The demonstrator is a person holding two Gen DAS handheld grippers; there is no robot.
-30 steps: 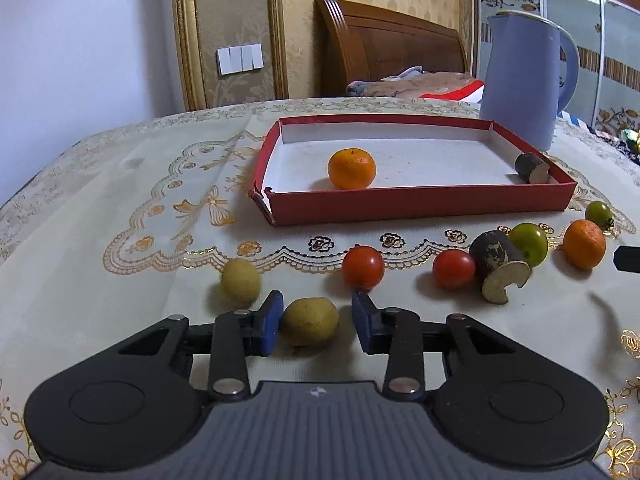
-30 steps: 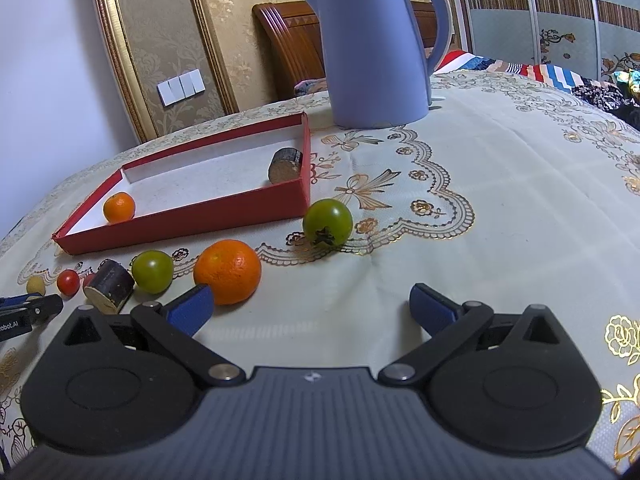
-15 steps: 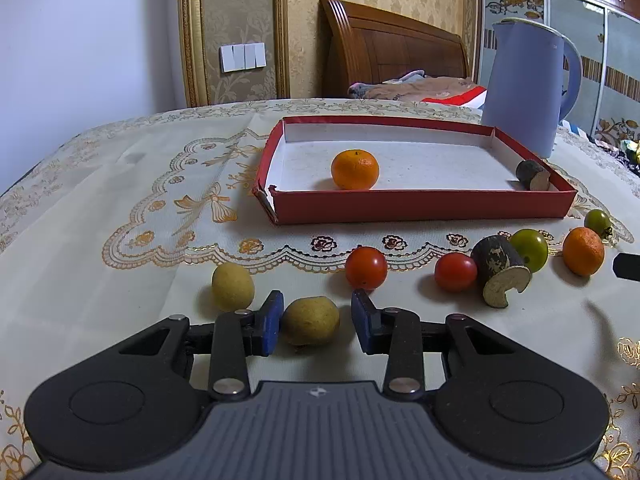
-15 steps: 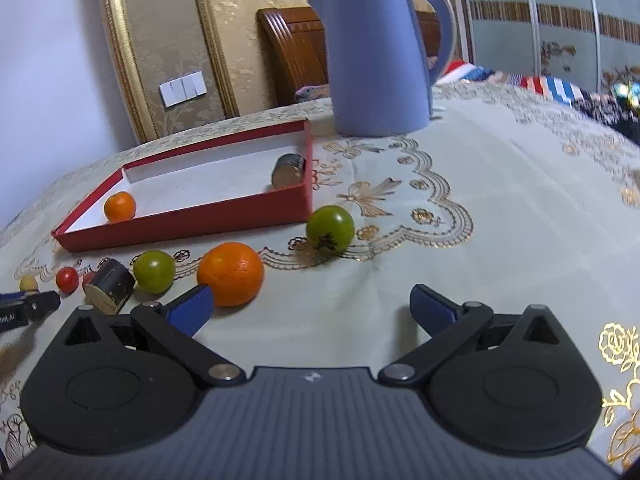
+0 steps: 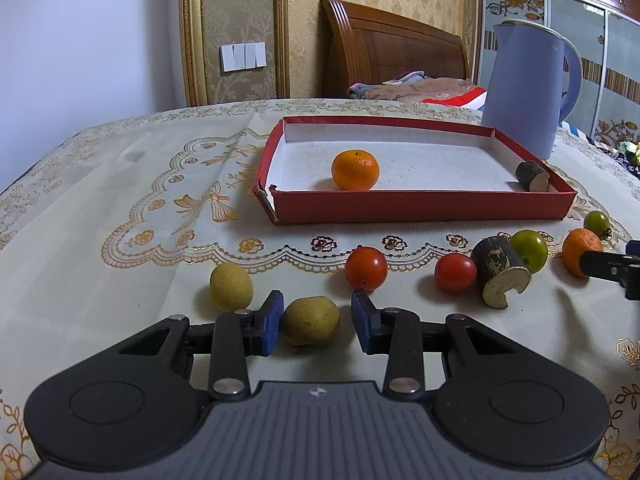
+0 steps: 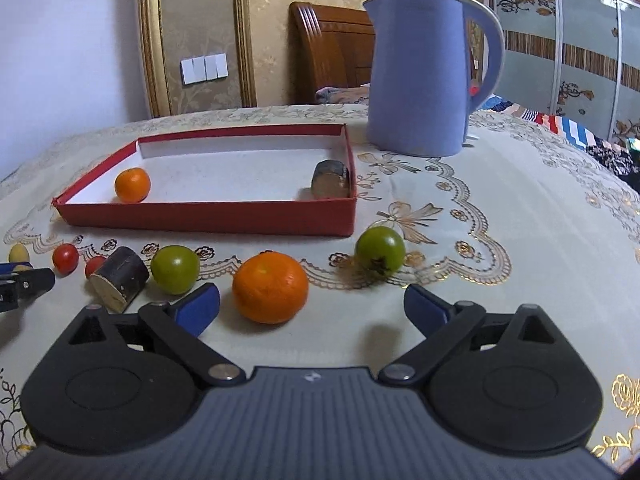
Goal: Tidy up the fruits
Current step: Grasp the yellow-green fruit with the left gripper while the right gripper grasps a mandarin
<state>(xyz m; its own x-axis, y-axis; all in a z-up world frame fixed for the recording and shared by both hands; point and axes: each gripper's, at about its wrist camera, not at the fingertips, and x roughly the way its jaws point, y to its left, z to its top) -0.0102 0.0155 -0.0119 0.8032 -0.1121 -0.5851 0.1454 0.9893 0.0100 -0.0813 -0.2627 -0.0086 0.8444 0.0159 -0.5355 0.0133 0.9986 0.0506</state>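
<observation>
Your left gripper (image 5: 316,322) brackets the yellow fruit (image 5: 310,320) without pinching; your right gripper (image 6: 312,308), jaws just narrowing but open, lines up the orange (image 6: 270,287) at its eleven o'clock for the red tray (image 6: 208,216).

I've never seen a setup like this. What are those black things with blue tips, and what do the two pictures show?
No robot: a person holds tongs, one per hand, each carrying a camera looking along its fingers. One picture comes from the left tongs, open around a yellowish fruit without gripping it. The other comes from the right tongs, whose jaws have just been closing, an orange just ahead, untouched. Nothing is held. More fruits lie on the tablecloth before a red tray.
</observation>
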